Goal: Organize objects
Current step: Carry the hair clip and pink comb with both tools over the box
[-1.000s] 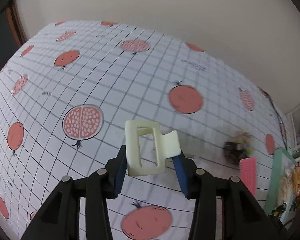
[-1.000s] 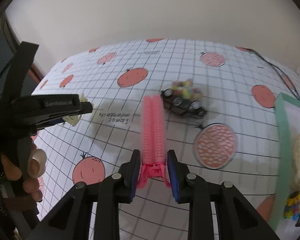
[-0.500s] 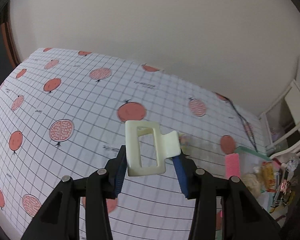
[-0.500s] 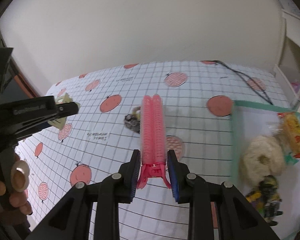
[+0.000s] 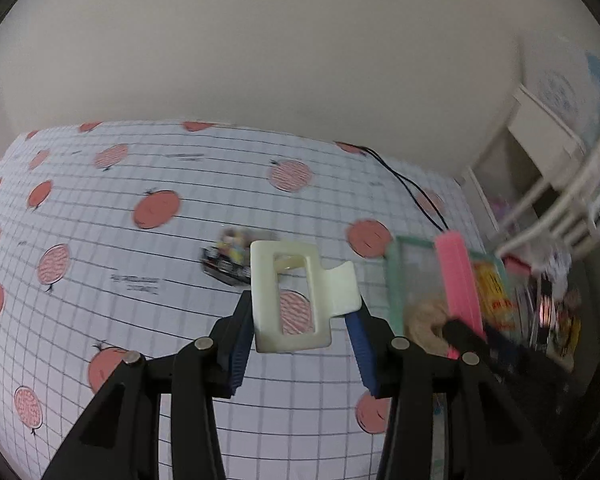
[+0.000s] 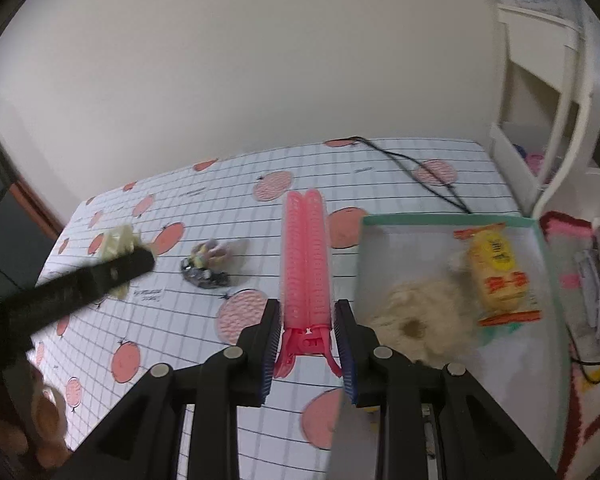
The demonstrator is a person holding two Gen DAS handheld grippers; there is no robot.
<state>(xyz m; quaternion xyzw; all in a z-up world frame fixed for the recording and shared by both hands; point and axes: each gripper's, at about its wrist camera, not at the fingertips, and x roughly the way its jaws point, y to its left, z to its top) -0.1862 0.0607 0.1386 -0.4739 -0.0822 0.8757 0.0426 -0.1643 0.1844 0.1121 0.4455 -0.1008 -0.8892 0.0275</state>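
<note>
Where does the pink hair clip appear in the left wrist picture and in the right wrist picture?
Left wrist view: the pink hair clip is at the right, over the green-rimmed box, held by the right gripper.
Right wrist view: the clip stands in the centre, clamped at its base between the right gripper pads, pointing away.
Shared landmark: the dark, multicoloured small bundle lying on the pomegranate tablecloth.
</note>
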